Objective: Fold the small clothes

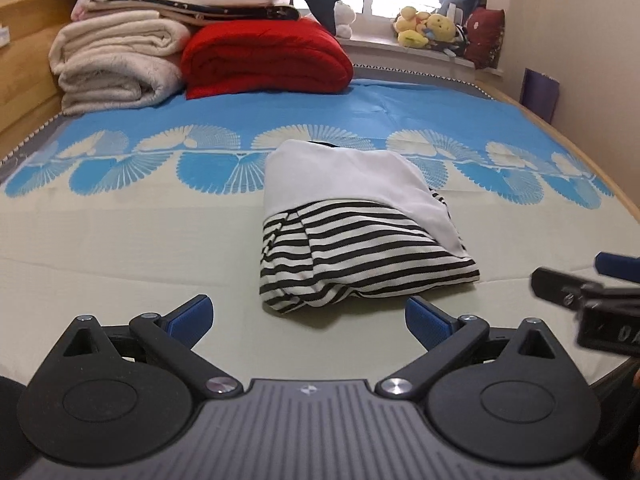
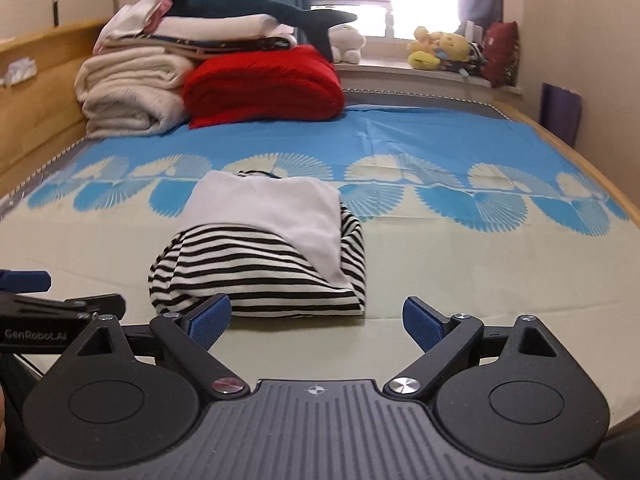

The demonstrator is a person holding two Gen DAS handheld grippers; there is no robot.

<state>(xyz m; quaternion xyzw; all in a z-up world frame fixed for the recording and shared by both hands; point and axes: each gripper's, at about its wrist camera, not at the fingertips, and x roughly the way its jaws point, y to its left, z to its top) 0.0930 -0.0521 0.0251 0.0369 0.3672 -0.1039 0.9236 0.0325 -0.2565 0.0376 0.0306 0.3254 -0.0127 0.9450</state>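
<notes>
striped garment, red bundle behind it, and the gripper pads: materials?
Striped garment: looks like soft cotton-type knit, matte; it drapes and creases limply, with a plain white panel on top.
Red bundle: probably a padded quilt or fleece, matte; thick, rounded folds.
Left gripper pads: blue, likely rubber or textured plastic; a fine grid pattern shows.

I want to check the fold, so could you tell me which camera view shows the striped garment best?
The left wrist view shows the folded striped garment best: it lies whole and sharp on the bed, clear of the open left gripper. In the right wrist view the garment is slightly blurred, and a pad of the open right gripper covers its near edge.
</notes>
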